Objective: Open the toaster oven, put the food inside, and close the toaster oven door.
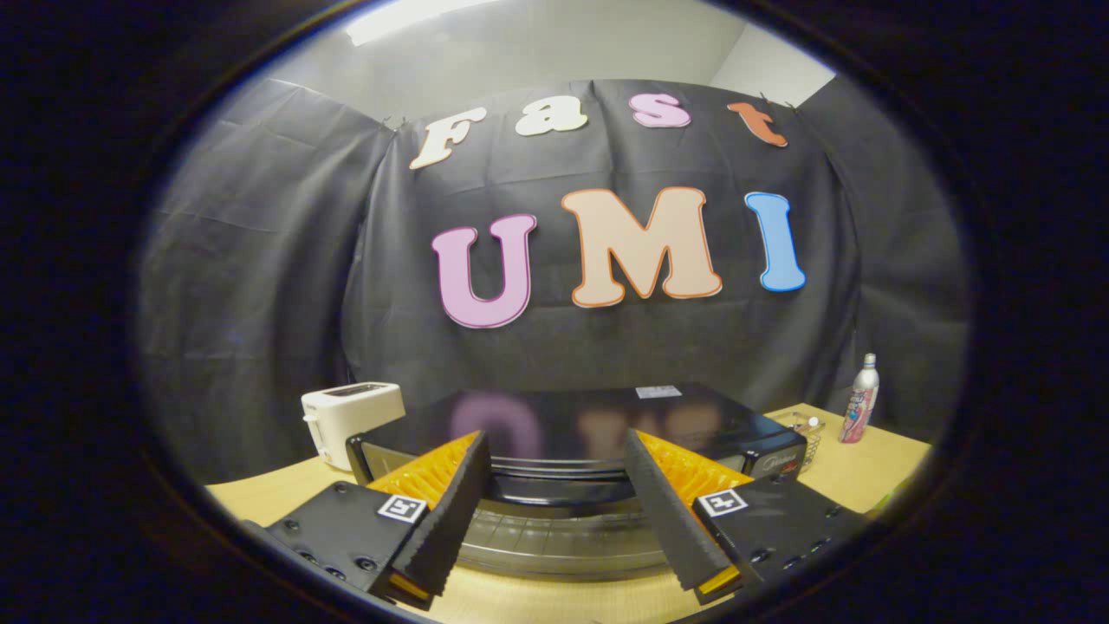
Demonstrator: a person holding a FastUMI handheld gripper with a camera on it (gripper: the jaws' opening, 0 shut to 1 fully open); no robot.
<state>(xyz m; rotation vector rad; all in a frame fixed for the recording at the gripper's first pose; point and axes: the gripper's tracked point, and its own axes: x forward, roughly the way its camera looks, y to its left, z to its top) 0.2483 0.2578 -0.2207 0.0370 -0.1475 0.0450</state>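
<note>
Counter point(866, 472): light wood. Directly on it: black toaster oven point(572, 433) at centre; white toaster point(351, 416) towards the left edge, just beside the oven; wire basket point(801, 433) beside the oven's right end; slim bottle point(860, 399), upright, near the far right corner.

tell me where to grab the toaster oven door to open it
Grip the dark handle bar running across the top front of the toaster oven, coming from the front and slightly above. It juts out from the door, lying crosswise between the open tool's fingers, so they would need turning to close over it.
</note>
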